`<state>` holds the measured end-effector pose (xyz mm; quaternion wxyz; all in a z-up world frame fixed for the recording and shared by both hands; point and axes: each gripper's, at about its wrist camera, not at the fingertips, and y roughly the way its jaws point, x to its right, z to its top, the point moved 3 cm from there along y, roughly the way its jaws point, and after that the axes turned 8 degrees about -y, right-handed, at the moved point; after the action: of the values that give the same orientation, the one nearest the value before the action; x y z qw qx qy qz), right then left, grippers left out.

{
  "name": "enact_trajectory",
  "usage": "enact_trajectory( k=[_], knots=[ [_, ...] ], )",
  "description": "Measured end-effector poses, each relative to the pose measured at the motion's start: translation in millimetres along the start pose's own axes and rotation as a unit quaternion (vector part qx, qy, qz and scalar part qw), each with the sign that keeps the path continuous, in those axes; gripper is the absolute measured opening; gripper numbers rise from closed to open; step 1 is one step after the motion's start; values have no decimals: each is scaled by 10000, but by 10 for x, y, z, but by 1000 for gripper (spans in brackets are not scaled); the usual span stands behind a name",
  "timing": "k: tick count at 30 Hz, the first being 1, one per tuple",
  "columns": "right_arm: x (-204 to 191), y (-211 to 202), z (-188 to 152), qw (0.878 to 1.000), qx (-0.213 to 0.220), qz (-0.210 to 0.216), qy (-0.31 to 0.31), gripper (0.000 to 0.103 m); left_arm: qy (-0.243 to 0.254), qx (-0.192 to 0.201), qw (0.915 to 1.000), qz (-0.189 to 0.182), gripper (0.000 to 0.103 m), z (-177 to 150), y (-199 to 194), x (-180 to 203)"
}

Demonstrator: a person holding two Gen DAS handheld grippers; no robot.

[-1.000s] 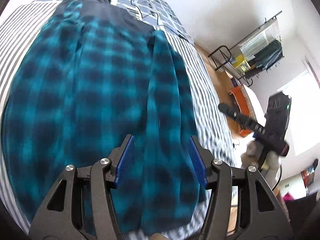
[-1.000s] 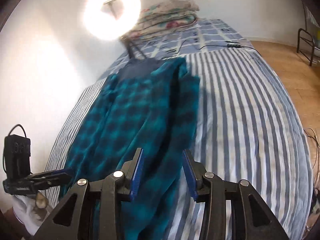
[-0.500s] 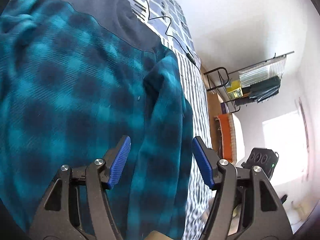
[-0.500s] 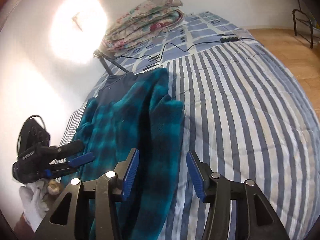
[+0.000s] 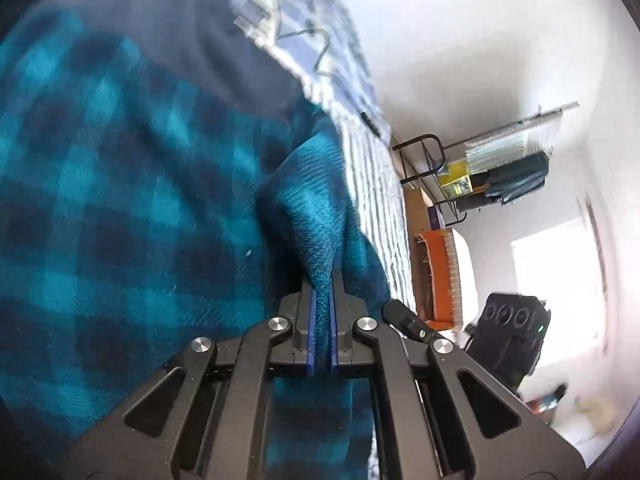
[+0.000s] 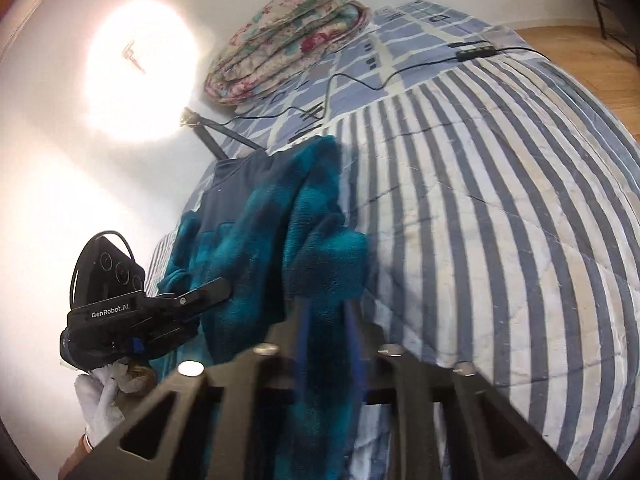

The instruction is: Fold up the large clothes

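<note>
We had the teal and dark-blue checked fleece garment with its plain navy yoke (image 5: 120,168) spread on the bed covered by a grey-and-white striped quilt (image 6: 500,220), lying along the quilt's left edge in the right wrist view, its navy top towards the head of the bed. Our left gripper (image 5: 322,296) was closed on a raised ridge of the fleece: the blue pads (image 5: 309,320) pressed the fabric flat between them, and the pinched fold rose ahead of the jaws along the garment's edge nearest the bare stripes. Our right gripper (image 6: 326,320) was likewise clamped on the garment; in its own blurred view a bunch of teal fleece stood up between the blue-lined fingers (image 6: 354,332) and hung down past them. From the right wrist view we saw the left gripper (image 6: 192,300) as a black device with a printed label, carried by a hand in a white glove (image 6: 100,396), at the garment's far side near the quilt's left edge. Beyond the garment, at the head of the bed, a folded floral quilt (image 6: 288,36) sat on a blue-and-white patterned sheet (image 6: 400,36), with a black cable (image 6: 360,80) running across that sheet. A black wire rack holding folded items (image 5: 500,176) stood by the white wall past the bed's side.
</note>
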<state>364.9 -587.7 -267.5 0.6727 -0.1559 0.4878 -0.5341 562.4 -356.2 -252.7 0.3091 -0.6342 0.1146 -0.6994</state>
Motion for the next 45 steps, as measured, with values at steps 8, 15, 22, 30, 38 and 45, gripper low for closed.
enact_trajectory(
  k=[8, 15, 22, 30, 38, 45],
  knots=[
    [-79, 48, 297, 9948, 183, -882, -470, 0, 500, 864, 9904, 959, 2, 137, -245, -6],
    [-22, 358, 218, 9890, -269, -1386, -440, 19, 641, 655, 9811, 1702, 16, 44, -47, -149],
    [-194, -445, -117, 9964, -48, -821, -215, 24, 635, 703, 9871, 1291, 31, -445, -784, -22],
    [-701, -1294, -919, 9988, -184, -354, -279, 31, 584, 481, 9918, 1030, 49, -1333, -1595, 2],
    [-1042, -1259, -2038, 9936, -1066, 376, 59, 36, 324, -335, 9946, 925, 52, -2347, -1678, -433],
    [-1103, -1007, -2664, 9836, -1586, 765, 394, 40, 208, -831, 9926, 864, 51, -2898, -1467, -692]
  ],
)
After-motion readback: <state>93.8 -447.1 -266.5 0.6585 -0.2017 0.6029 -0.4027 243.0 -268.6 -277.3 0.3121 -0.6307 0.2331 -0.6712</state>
